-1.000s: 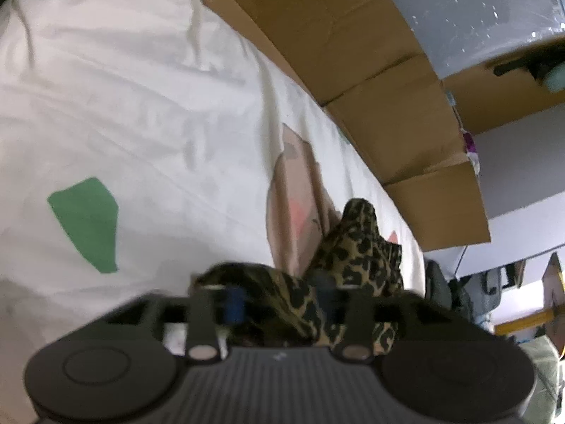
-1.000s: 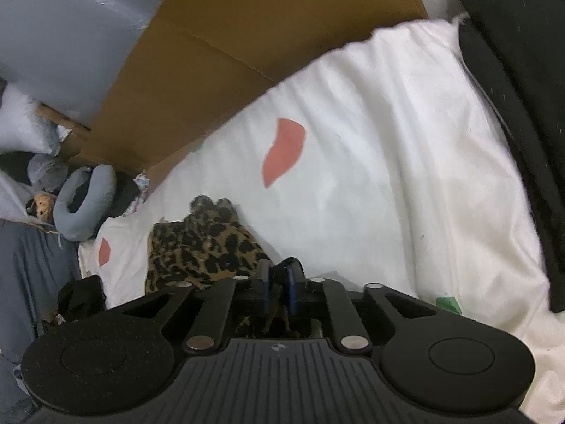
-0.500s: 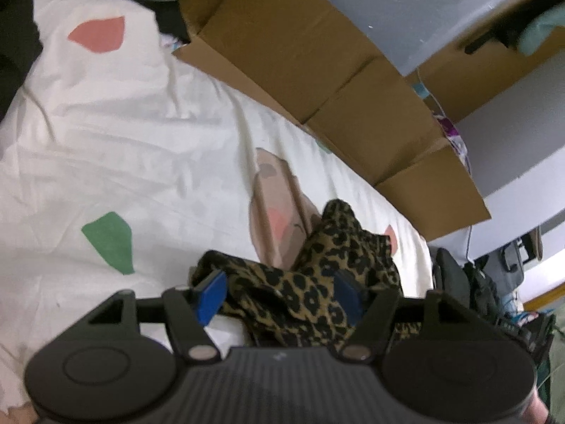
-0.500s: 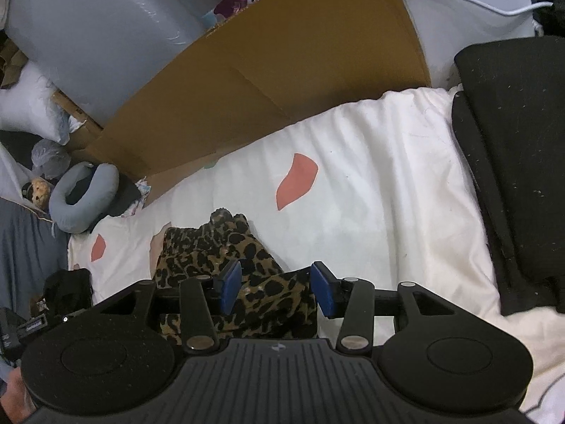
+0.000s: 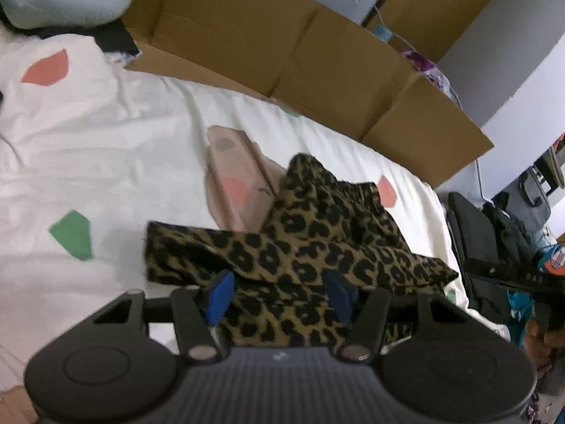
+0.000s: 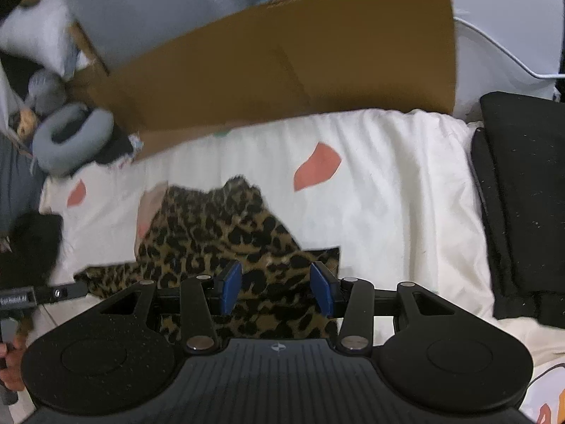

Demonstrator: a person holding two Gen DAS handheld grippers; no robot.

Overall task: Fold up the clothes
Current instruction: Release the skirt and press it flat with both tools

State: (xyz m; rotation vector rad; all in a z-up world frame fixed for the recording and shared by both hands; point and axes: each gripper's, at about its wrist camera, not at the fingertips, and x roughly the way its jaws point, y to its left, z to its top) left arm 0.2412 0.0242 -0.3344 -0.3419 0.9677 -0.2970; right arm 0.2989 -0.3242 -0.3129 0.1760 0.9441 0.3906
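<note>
One leopard-print garment (image 5: 317,243) lies crumpled on the white bedspread (image 5: 106,148) of the bed, over a beige cloth (image 5: 236,180) of which a single strip shows on its far side. The bedspread carries scattered coloured patches: in the left wrist view three salmon ones and one green patch (image 5: 72,235) can be counted clearly, in the right wrist view three salmon ones. One long sheet of brown cardboard (image 5: 282,53) stands along the far edge of the bed, one grey neck pillow (image 6: 70,134) lies at its end, and one stack of black fabric (image 6: 522,205) sits on the bed at the right of the right wrist view. There are two grippers, each with two blue pads. The left gripper (image 5: 279,296) points down at a slant over the near edge of the garment; its jaws stand apart and are closing, with leopard cloth between them, but the pads are not pressing on it. The right gripper (image 6: 277,291) is angled down the same way above the garment's other near corner, jaws released and held apart, cloth visible in the gap without being pinched. A hand (image 6: 10,364) shows at the lower left edge of the right wrist view, gripping a dark handle.
</note>
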